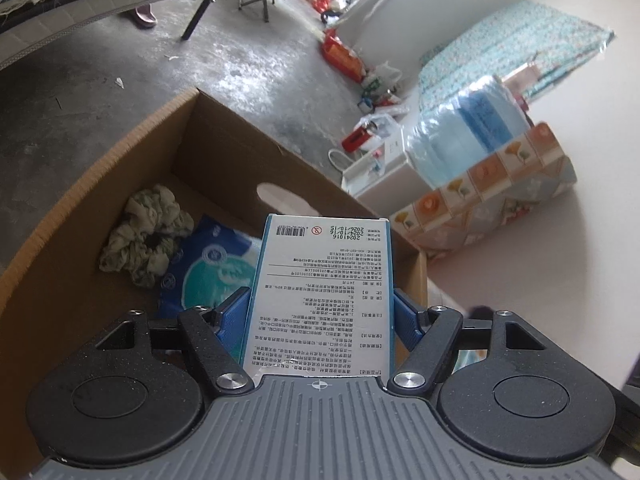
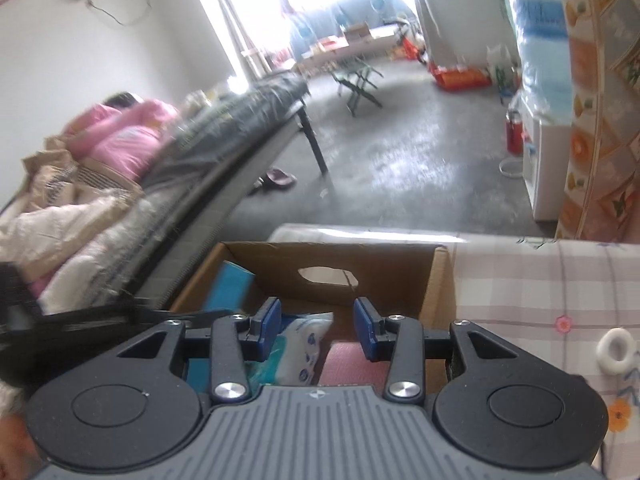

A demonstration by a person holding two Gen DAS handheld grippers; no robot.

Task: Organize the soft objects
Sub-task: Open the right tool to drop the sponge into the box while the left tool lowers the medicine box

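Note:
My left gripper (image 1: 322, 308) is shut on a white and blue printed box (image 1: 324, 288) and holds it above the open cardboard box (image 1: 224, 148). Inside the cardboard box lie a green scrunchie (image 1: 144, 240) and a blue and white tissue pack (image 1: 212, 268). My right gripper (image 2: 316, 330) is open and empty just over the near edge of the same cardboard box (image 2: 400, 268). Below it I see the tissue pack (image 2: 302, 348), a dark red item (image 2: 348, 364) and a blue box (image 2: 230, 288).
A white ring (image 2: 616, 354) lies on the checked floral cloth (image 2: 540, 292) right of the box. A bed (image 2: 132, 184) with a person in pink is at the left. A wrapped blue water bottle (image 1: 472, 132), a patterned cloth-covered cabinet (image 1: 492, 196) and floor clutter (image 1: 360, 76) are at the right.

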